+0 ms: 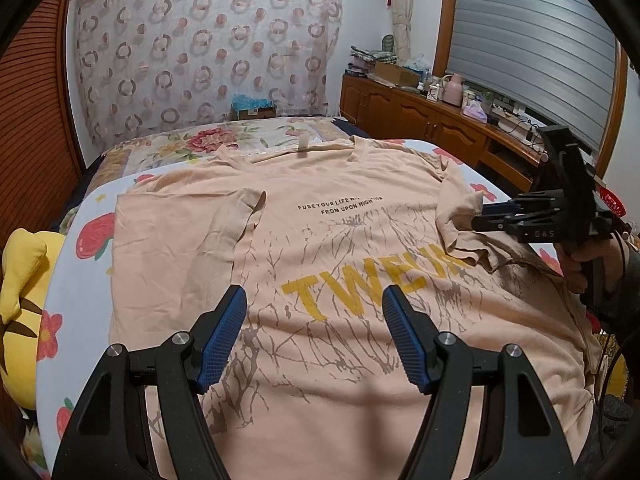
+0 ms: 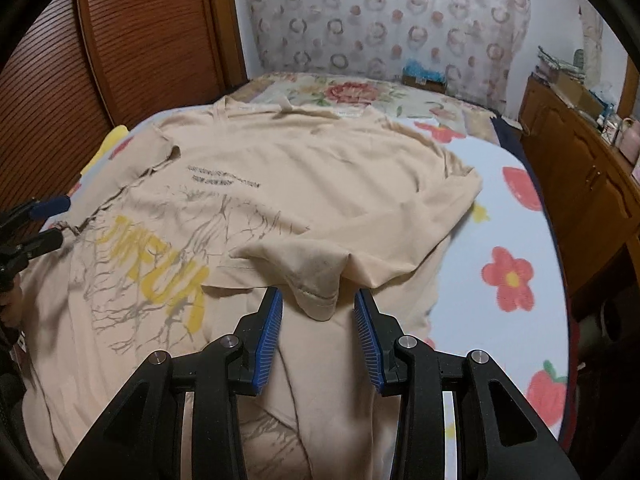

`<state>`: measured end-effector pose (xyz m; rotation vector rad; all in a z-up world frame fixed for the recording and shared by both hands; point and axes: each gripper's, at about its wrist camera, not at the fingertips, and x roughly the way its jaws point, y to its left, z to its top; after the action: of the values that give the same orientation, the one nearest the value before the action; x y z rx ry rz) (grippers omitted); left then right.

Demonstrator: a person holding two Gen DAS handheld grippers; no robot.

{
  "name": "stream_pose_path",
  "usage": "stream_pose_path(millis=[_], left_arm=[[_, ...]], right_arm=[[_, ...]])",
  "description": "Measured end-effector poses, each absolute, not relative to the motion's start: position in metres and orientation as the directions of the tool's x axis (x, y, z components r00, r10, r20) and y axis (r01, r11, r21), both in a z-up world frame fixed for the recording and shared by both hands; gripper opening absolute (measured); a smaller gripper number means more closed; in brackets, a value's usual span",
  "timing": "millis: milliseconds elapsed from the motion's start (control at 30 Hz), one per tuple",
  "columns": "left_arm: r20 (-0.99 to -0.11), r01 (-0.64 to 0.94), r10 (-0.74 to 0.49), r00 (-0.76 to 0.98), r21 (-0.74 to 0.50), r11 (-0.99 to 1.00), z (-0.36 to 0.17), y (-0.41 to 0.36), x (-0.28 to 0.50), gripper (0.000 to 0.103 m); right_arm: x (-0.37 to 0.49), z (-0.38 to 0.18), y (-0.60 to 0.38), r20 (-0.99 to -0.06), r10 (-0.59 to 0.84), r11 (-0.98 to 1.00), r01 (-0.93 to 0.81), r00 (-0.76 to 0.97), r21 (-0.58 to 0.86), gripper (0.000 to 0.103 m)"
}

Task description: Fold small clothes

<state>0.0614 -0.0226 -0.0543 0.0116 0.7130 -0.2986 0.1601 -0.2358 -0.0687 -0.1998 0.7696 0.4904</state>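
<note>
The peach shirt is lying print-up on the bed, spread across a white flowered sheet, neck toward the far wall. Both sleeves are lying folded in over the chest: the left sleeve is resting flat, while the right sleeve is sitting bunched, its hem peaked and rumpled just ahead of the right gripper. That gripper's jaws are standing partly spread, with the sleeve hem lying between the 2 blue pads but not pinched; nothing is being held. The left gripper is hovering over the lower print with its jaws wide apart and empty. To do this step well, the right sleeve probably needs smoothing so it lies as flat as the left one; a lump left here would likely skew the next fold. Pinching only the sleeve's top layer near the hem and drawing it gently inward seems wise, since a deep bite could lift the body cloth too. As for containers, a cardboard box is sitting at the far end of the bed with blue stuff in it, too small to identify. Another box is standing on the cabinet; its contents are not showing.
</note>
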Motion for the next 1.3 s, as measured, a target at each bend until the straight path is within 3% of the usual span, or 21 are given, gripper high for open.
stream_pose_path(millis=[33,133,167,500,600,667,767,1000,1300], left_arm=[[-0.646,0.273,-0.266,0.716,-0.091,0.958,-0.055,-0.022,0.061,0.071],[-0.647,0.269,-0.263,0.716,-0.092,0.959,-0.056,-0.023,0.061,0.071],[-0.648,0.268,-0.263,0.715,-0.093,0.959,-0.057,-0.022,0.062,0.071],[-0.649,0.259,-0.26,0.715,-0.1,0.961,-0.059,-0.012,0.063,0.071],[-0.648,0.253,-0.257,0.717,-0.102,0.962,-0.059,-0.009,0.062,0.071],[-0.646,0.248,-0.255,0.72,-0.104,0.963,-0.058,-0.007,0.061,0.071],[-0.645,0.243,-0.252,0.722,-0.106,0.964,-0.058,-0.005,0.06,0.071],[-0.643,0.247,-0.259,0.72,-0.111,0.963,-0.06,-0.007,0.06,0.071],[-0.643,0.257,-0.263,0.719,-0.106,0.961,-0.059,-0.01,0.06,0.071]], right_arm=[[0.164,-0.071,-0.235,-0.71,0.355,0.868,-0.496,0.608,0.01,0.038],[0.172,-0.065,-0.232,-0.696,0.387,0.857,-0.514,0.605,0.03,0.009],[0.174,-0.06,-0.23,-0.688,0.403,0.847,-0.531,0.604,0.031,0.006],[0.2,-0.013,-0.162,-0.639,0.453,0.772,-0.632,0.622,-0.067,0.003],[0.208,-0.016,-0.147,-0.644,0.461,0.764,-0.642,0.611,-0.061,0.004],[0.214,-0.017,-0.143,-0.644,0.466,0.769,-0.638,0.607,-0.045,0.023],[0.213,-0.019,-0.148,-0.632,0.432,0.799,-0.598,0.643,-0.063,0.037],[0.187,-0.029,-0.176,-0.631,0.378,0.835,-0.543,0.677,-0.083,0.04],[0.122,-0.066,-0.178,-0.687,0.421,0.782,-0.621,0.592,-0.056,0.04]])
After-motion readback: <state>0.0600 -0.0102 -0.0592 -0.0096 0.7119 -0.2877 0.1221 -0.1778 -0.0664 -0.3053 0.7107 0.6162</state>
